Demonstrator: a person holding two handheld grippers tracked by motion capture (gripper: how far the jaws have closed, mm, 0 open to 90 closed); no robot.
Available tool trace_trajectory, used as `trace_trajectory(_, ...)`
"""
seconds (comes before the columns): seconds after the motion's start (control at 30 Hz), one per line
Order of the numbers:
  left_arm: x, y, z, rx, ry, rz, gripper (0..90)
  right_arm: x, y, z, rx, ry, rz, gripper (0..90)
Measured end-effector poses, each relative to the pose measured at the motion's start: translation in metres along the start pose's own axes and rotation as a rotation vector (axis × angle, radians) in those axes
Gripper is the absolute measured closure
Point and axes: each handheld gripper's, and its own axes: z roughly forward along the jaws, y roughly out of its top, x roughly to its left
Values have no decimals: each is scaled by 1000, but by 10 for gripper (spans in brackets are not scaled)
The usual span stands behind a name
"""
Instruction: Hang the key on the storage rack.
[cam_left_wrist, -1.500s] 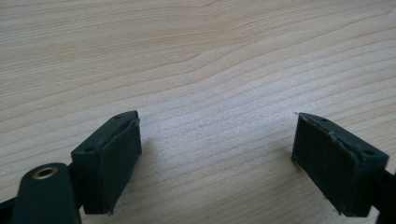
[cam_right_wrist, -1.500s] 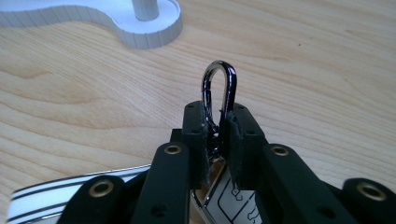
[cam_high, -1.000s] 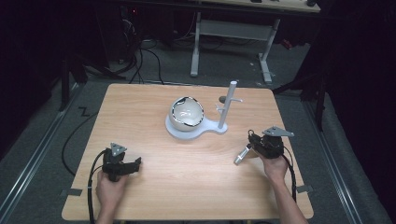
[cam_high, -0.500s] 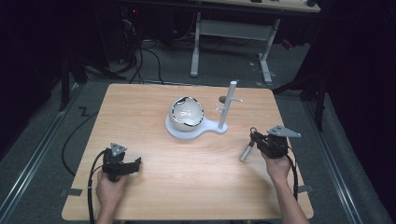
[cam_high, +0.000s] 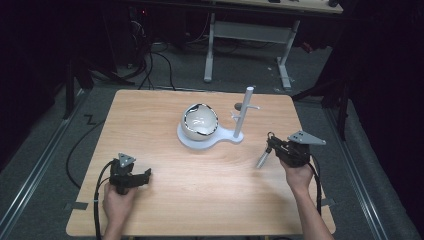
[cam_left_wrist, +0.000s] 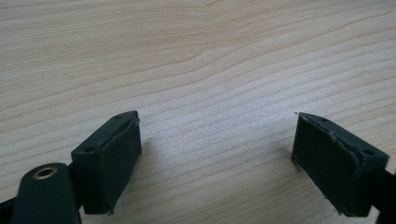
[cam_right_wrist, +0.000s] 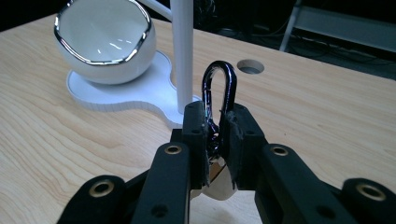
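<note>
My right gripper (cam_high: 270, 145) (cam_right_wrist: 219, 117) is shut on a small padlock (cam_high: 262, 159). Its dark metal shackle (cam_right_wrist: 219, 81) sticks up between the pads, and its pale body hangs below them, lifted off the table. Ahead of it stands a white stand (cam_high: 210, 140) (cam_right_wrist: 116, 95) with an upright post (cam_high: 245, 112) (cam_right_wrist: 183, 51) bearing side pegs. A white bowl with a chrome rim (cam_high: 199, 121) (cam_right_wrist: 103, 39) sits on the stand's base. My left gripper (cam_high: 146, 174) (cam_left_wrist: 217, 128) rests low over the table's near left part, open, with bare wood between its pads.
The wooden table (cam_high: 150, 125) has a round cable hole (cam_high: 238, 105) (cam_right_wrist: 250, 67) behind the post. A grey desk frame (cam_high: 245, 30) and cables lie on the dark floor beyond the far edge. A person's hands hold both grippers from the near side.
The right gripper has risen with the padlock and drifted slightly right. The left gripper has stayed where it was.
</note>
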Motion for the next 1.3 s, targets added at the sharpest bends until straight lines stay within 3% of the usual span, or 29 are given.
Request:
trace_trajectory(0.87,0,0,0,0,0,0,160,7,43,-9,-67,39,-51,789)
trace_trajectory(1.1,0,0,0,0,0,-1,160,10,57,-8,-74,68,-73,789)
trace_trajectory(1.3,0,0,0,-1,0,-1,160,8,70,-2,-69,109,-51,789)
